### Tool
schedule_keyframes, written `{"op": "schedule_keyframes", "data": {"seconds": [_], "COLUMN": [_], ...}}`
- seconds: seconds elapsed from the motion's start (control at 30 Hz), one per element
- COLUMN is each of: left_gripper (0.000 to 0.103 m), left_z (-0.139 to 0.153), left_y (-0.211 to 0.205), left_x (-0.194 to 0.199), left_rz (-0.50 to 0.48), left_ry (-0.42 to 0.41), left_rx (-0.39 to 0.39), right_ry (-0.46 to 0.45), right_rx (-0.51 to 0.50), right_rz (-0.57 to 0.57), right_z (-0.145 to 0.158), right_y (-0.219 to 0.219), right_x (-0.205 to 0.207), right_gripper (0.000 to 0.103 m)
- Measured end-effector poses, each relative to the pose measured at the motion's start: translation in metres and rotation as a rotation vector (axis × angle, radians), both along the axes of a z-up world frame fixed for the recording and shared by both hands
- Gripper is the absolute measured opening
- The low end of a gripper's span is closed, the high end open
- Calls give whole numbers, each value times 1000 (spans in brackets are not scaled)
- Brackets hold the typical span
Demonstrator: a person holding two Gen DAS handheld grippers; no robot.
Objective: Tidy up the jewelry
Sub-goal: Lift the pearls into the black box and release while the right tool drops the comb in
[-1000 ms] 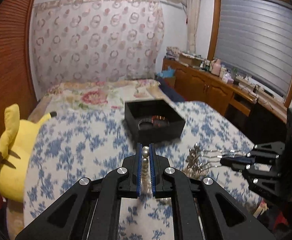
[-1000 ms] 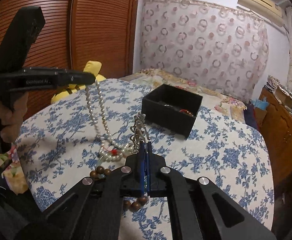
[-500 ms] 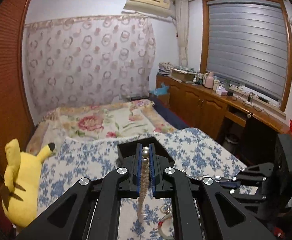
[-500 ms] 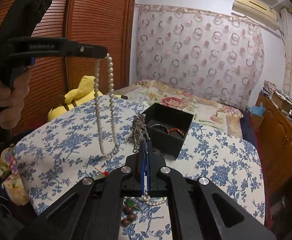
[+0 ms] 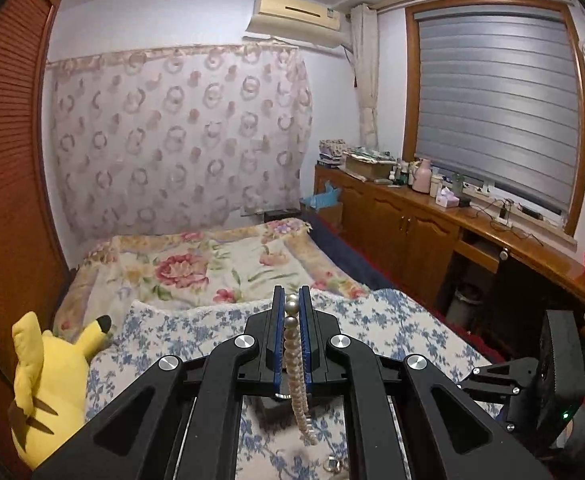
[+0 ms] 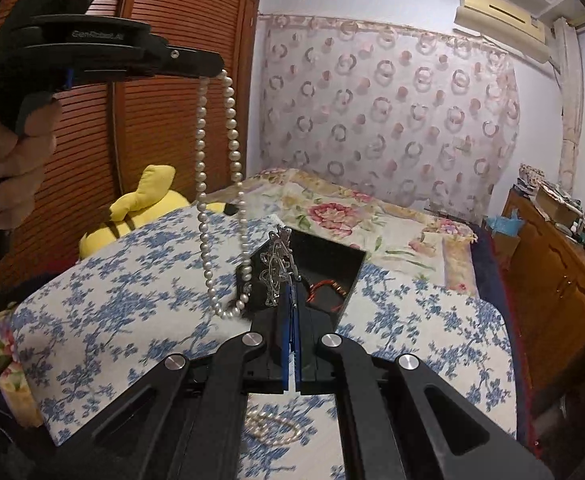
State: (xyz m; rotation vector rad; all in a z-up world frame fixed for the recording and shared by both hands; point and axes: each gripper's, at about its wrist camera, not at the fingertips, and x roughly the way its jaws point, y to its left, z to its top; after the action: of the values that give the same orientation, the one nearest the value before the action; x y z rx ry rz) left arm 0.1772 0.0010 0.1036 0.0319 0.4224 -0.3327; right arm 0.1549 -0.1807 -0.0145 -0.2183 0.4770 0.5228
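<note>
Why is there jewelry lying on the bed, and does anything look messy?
A second string of pearls lies in a loose heap on the blue flowered bedspread, outside the black box. The pearl necklace hangs from the left gripper, and the right gripper pinches a silver chain, not boxed yet.

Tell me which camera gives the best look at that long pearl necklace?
The right wrist view. There the pearl necklace hangs as a whole loop from the left gripper, above the flowered bedspread. The left wrist view shows only a short run of pearls pinched between that gripper's blue pads, trailing down out of sight.
</note>
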Motion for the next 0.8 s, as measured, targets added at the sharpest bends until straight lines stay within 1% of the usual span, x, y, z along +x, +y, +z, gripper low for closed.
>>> {"op": "schedule_keyframes", "data": {"seconds": [0.17,0.3,0.4,0.6,0.7,0.8], "left_gripper": [6,6,6,6,6,6], "left_z": [9,17,14,-16,-35,-53], "left_y": [-6,-13,-15,-15,-17,-16], "left_x": [20,36,47,80,98,104], "left_rz": [0,14,28,34,42,37], "left_ry": [-2,-13,-8,48,98,129], "left_rx": [11,36,44,28,36,31], "right_ry": [-18,-20,-15,14,33,48], "right_rx": [-6,-8,-12,-32,-31,-37], "right_rz": [-25,-34,-41,-66,-74,-76], "right_z": [9,13,10,-6,-15,-23], "right_y": [0,1,2,8,9,12], "right_x": [23,40,52,81,92,100], "right_gripper": [2,2,2,2,2,2]}}
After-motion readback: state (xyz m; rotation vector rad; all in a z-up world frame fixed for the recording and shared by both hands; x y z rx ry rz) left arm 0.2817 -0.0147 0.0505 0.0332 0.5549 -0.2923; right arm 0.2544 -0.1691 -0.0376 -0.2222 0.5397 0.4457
